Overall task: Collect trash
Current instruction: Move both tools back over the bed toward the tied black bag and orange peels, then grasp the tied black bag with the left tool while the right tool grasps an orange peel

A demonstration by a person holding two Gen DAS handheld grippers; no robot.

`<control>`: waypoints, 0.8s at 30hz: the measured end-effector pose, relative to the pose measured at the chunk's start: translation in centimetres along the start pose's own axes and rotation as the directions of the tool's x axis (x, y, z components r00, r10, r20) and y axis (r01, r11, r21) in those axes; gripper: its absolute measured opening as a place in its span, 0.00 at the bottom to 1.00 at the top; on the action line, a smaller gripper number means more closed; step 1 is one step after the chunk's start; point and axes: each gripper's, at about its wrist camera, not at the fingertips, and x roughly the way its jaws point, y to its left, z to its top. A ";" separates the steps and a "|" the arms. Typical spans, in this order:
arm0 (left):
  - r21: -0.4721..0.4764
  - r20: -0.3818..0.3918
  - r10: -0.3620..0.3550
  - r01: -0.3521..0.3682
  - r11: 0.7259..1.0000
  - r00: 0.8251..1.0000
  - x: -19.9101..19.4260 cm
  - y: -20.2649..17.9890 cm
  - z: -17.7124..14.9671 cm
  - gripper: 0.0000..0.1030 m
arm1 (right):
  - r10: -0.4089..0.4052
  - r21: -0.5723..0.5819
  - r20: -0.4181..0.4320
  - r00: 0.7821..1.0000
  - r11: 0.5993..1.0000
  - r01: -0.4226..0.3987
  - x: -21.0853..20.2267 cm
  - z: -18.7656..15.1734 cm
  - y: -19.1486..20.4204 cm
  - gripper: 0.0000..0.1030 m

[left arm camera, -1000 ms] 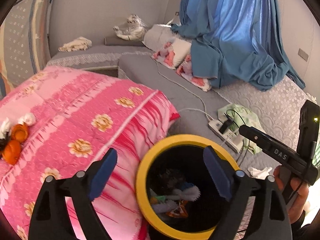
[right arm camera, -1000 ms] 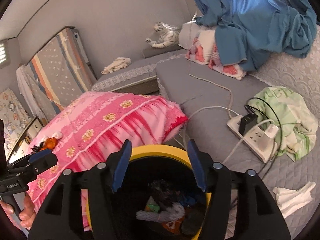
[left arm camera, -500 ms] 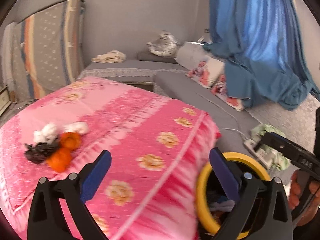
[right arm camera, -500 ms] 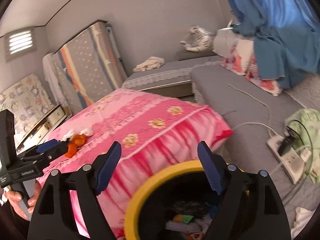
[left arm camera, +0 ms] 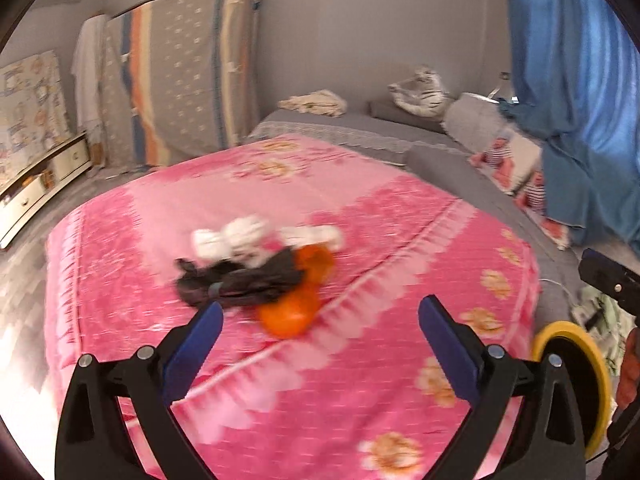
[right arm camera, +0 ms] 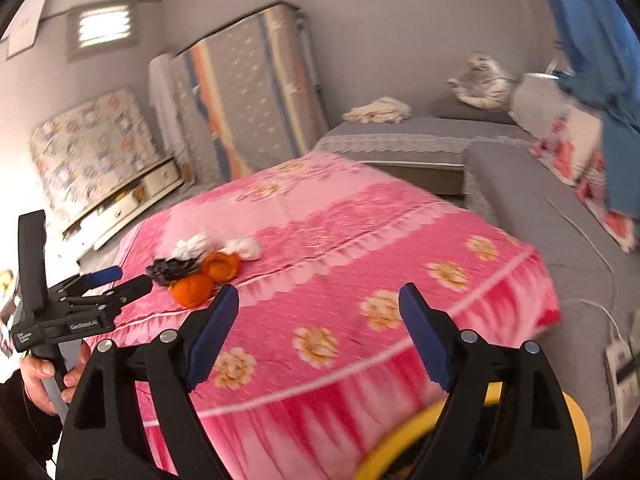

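A pile of trash lies on the pink flowered blanket: orange peels, a crumpled black wrapper and white tissues. It also shows in the right wrist view. My left gripper is open and empty, just short of the pile; it shows in the right wrist view too. My right gripper is open and empty above the yellow-rimmed trash bin, which also shows in the left wrist view.
Grey mattresses lie to the right with a power strip and cables. Upright mattresses lean on the far wall. A blue curtain hangs at the right. A drawer unit stands at the left.
Both grippers swung left, from over the bin toward the blanket. The trash pile went from the left edge to the middle of the left wrist view. Both stayed open.
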 end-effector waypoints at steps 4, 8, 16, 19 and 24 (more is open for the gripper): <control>-0.035 -0.025 0.045 -0.046 0.998 0.999 1.4 3.3 -0.2 0.92 | 0.066 -0.077 -0.048 0.997 0.995 -0.070 3.1 0.1 3.4 0.76; -0.078 -0.056 0.061 -0.065 0.995 0.997 3.1 5.7 -0.3 0.92 | 0.105 -0.139 -0.090 0.990 0.983 -0.117 5.6 -0.2 6.3 0.76; -0.118 -0.108 0.074 -0.087 0.989 0.991 5.9 7.7 -0.3 0.92 | 0.145 -0.210 -0.178 0.973 0.961 -0.182 10.2 -1.4 10.1 0.76; -0.127 -0.125 0.073 -0.089 0.988 0.989 6.7 8.1 -0.3 0.92 | 0.157 -0.226 -0.194 0.968 0.953 -0.200 11.5 -1.8 11.0 0.76; -0.136 -0.138 0.068 -0.087 0.987 0.988 7.7 8.5 0.1 0.92 | 0.175 -0.246 -0.223 0.959 0.942 -0.229 13.6 -2.3 12.3 0.76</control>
